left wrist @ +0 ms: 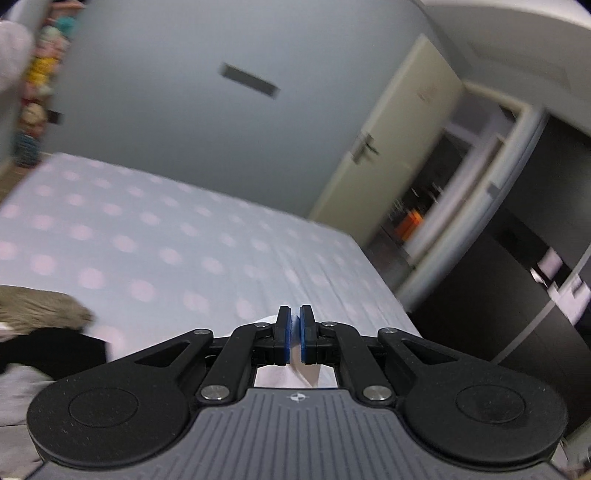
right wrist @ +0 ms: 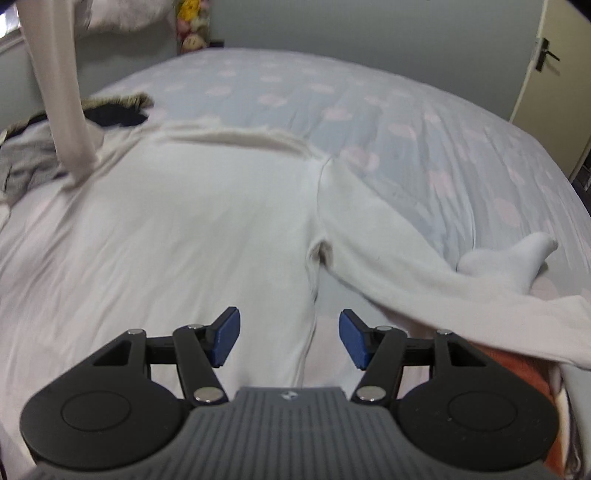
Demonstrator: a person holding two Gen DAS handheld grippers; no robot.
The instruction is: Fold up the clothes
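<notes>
A white long-sleeved top [right wrist: 184, 236] lies spread flat on the bed, neckline [right wrist: 236, 138] toward the far side. Its right sleeve [right wrist: 424, 266] trails toward the bed's right edge. The left sleeve [right wrist: 62, 92] is lifted up out of the frame's top left. My left gripper [left wrist: 294, 334] is raised above the bed and shut on a fold of that white fabric [left wrist: 288, 373]. My right gripper [right wrist: 289, 338] hovers open over the top's lower right side seam, nothing between its blue pads [right wrist: 225, 338].
The bed [right wrist: 424, 110] has a pale blue cover with pink dots. A black fur-trimmed garment [right wrist: 114, 109] and grey clothes [right wrist: 26, 158] lie at the far left. Soft toys [right wrist: 190, 26] stand behind the bed. A cream door [left wrist: 384, 147] stands open on the right.
</notes>
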